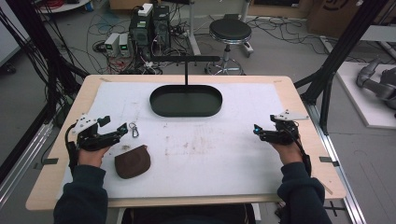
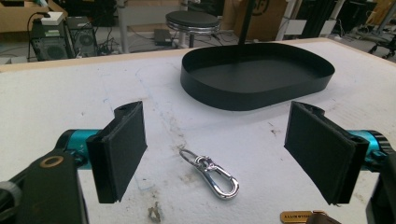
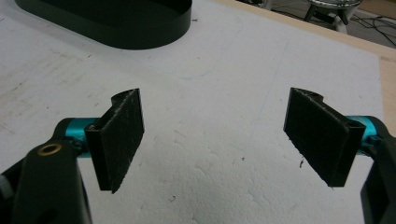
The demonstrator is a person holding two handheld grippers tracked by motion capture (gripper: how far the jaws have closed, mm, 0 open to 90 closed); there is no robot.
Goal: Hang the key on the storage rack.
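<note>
Left claw (image 1: 122, 128) sits low over the white surface (image 1: 210, 158), jaws spread wide, nothing between the pads. In the left gripper view the clip (image 2: 211, 172), a small silver snap hook with a ring at one end, lies flat on the surface just ahead of the left claw (image 2: 215, 149), roughly centred between the 2 jaws but past their tips and not touching either. From the high view the clip (image 1: 134, 129) is just beside the tip of that claw, on its inner side.

Brown pouch (image 1: 133, 161) lies flat on the surface just behind and inboard of the left claw, next to the left hand (image 1: 91, 154). The left gripper view catches a brown edge with a gold tag (image 2: 299, 216) at the bottom, under the claw.

Black oval tray (image 1: 186, 101) is farther ahead of both claws, near the middle of the far side of the surface, with a thin black post rising from its far edge.

Right claw (image 1: 256, 129) is well apart from clip and pouch, on the other side of the surface. Its jaws are wide open too, bare white surface between them (image 3: 212, 140). Tray rim (image 3: 140, 28) is ahead of it and off to its left.
</note>
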